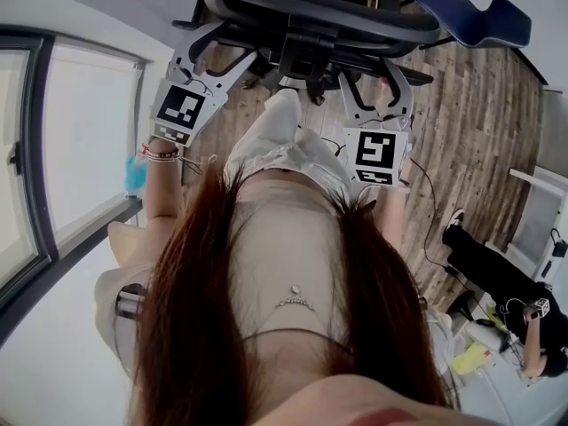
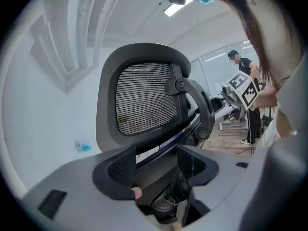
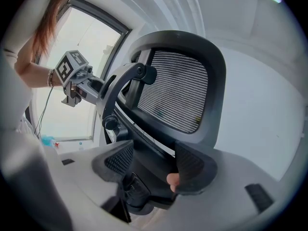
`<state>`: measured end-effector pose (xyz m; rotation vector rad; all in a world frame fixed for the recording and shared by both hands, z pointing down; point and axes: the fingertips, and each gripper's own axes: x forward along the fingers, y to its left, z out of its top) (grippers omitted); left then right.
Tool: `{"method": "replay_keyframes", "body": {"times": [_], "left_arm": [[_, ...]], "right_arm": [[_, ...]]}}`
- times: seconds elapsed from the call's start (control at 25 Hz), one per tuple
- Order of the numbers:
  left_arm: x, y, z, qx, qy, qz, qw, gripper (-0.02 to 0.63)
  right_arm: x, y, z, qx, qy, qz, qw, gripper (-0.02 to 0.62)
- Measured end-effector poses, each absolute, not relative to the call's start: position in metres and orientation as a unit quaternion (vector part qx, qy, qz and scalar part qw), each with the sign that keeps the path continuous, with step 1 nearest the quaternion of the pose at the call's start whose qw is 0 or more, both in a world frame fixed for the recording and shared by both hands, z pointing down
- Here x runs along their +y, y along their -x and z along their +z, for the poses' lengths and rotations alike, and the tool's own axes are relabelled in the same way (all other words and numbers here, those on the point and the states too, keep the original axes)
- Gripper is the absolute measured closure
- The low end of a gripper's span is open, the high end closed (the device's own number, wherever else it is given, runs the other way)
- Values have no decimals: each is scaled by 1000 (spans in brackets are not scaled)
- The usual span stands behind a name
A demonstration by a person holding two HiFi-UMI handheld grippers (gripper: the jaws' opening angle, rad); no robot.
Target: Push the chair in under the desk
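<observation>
Where the chair stands: the chair [image 1: 311, 11] is directly ahead of the person on the wood floor [image 1: 479, 105], its back turned toward them. No desk can be made out in any view.
Left hand-held gripper [image 2: 156, 165]: jaws apart, one either side of a dark bar of the chair frame below the mesh back. Released, not clamped on it.
Right hand-held gripper [image 3: 149, 162]: same condition, with jaws spread around the frame on the other side and nothing clenched.
Step in hand: judged to be the start of the push, with both tools set against the chair back.
Method advised: press with both sides evenly and at matching height, so the chair rolls straight and does not swivel. Keep the force level, not downward. Ease off as the seat nears the desk.
Risk: spread jaws may slip off the curved frame under uneven load.
</observation>
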<state>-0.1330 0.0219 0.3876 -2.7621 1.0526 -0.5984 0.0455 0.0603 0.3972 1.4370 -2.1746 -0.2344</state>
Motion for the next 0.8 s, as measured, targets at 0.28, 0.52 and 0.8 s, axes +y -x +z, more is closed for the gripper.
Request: {"method": "replay_keyframes", "body": {"times": [0.28, 0.52, 0.8], "left_arm": [[6, 129, 389, 349, 913, -201, 61, 342], [-8, 124, 390, 349, 912, -209, 52, 342], [-24, 126, 390, 354, 908, -217, 47, 342]], "right_arm": [[45, -50, 399, -799, -534, -85, 262, 316], [33, -54, 399, -799, -536, -85, 260, 316], [17, -51, 398, -802, -531, -89, 257, 318]]}}
